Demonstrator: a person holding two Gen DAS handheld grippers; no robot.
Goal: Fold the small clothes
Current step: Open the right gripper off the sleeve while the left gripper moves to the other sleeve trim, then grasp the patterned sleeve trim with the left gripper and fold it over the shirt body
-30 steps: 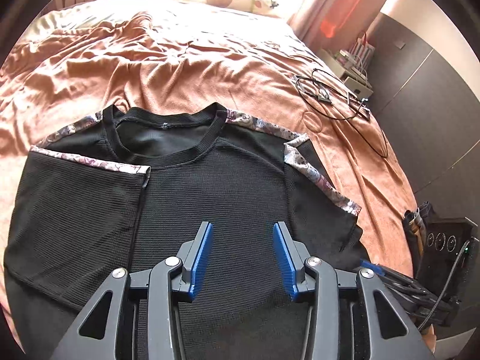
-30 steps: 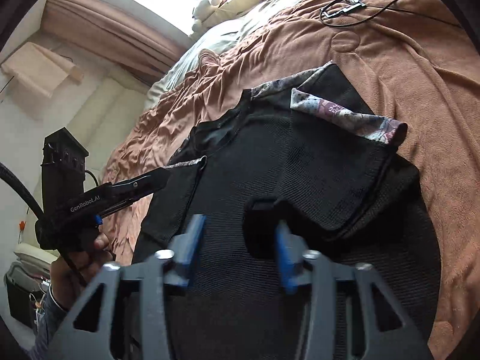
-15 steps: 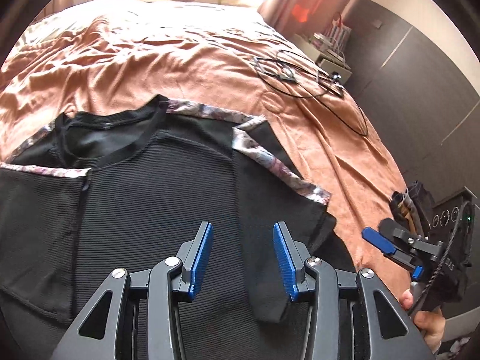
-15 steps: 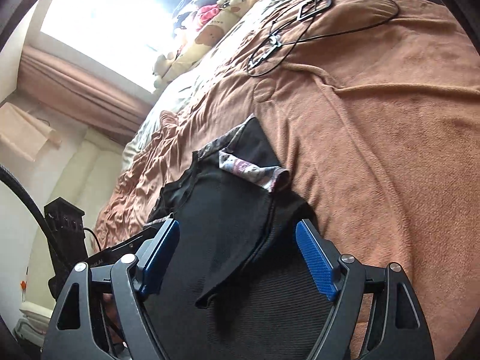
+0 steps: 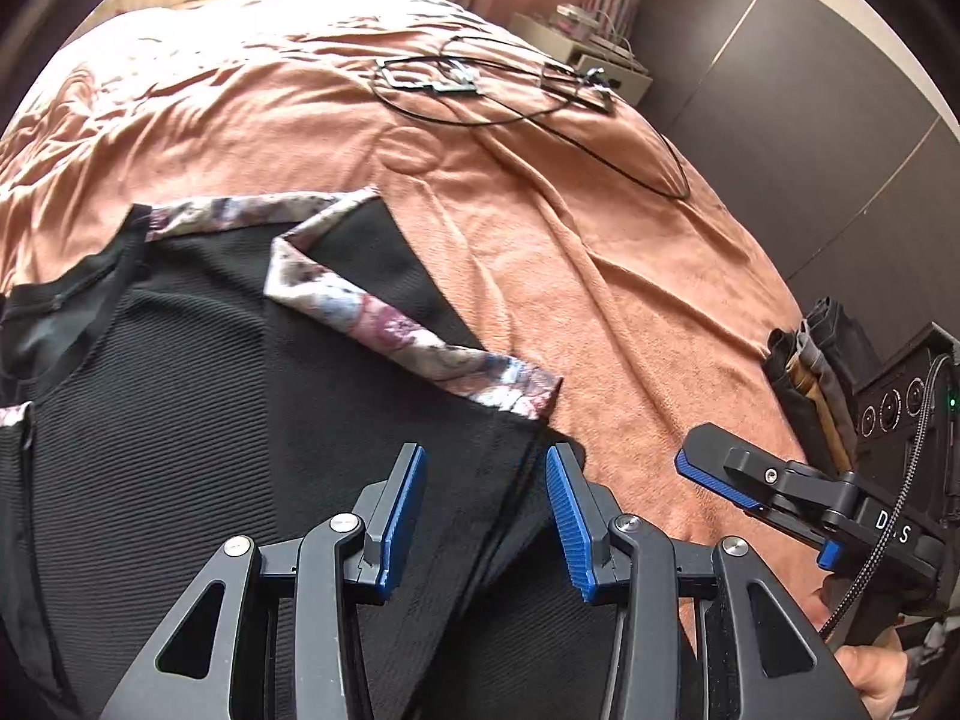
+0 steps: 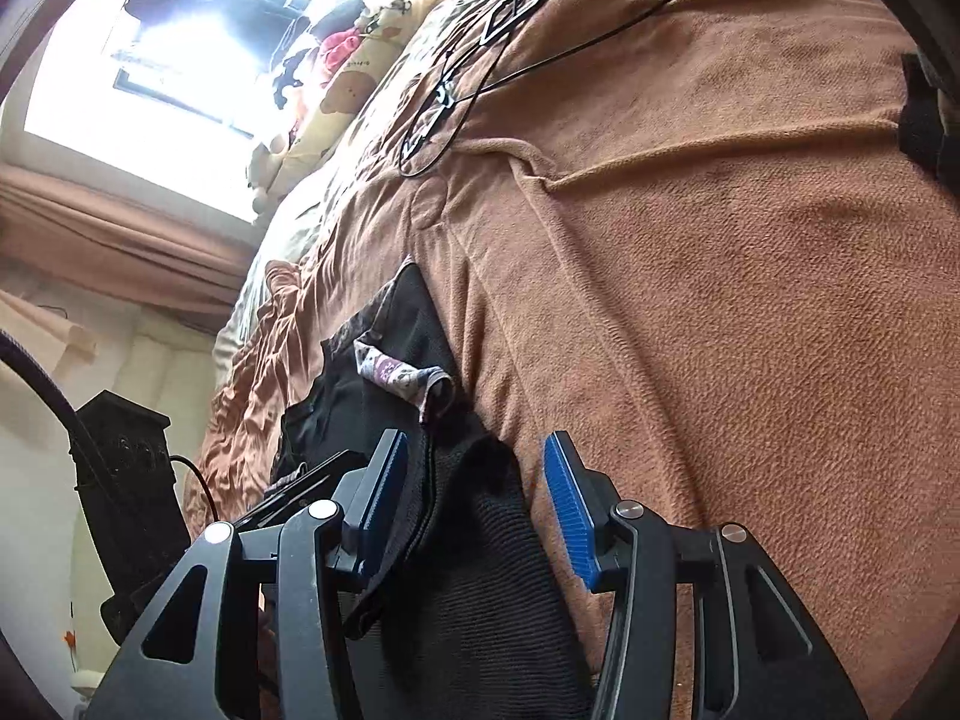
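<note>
A black ribbed top (image 5: 180, 420) with floral-trimmed shoulders lies on an orange bedspread (image 5: 540, 210). Both sleeves are folded in over the body; the right sleeve's floral cuff (image 5: 420, 348) lies across it. My left gripper (image 5: 486, 516) is open, its blue pads above the top's right edge. My right gripper (image 6: 480, 510) is open, low over the same edge of the top (image 6: 480, 570), with the floral cuff (image 6: 402, 375) just ahead. It also shows at the right of the left wrist view (image 5: 780, 492).
Black cables (image 5: 510, 96) lie in loops on the far bedspread, also in the right wrist view (image 6: 480, 60). Pillows and soft toys (image 6: 342, 72) sit at the head of the bed. A white bedside unit (image 5: 588, 54) and dark wardrobe panels stand to the right.
My right gripper opened and let go of the right sleeve, then moved right to the top's edge. My left gripper swung right along the top, staying open.
</note>
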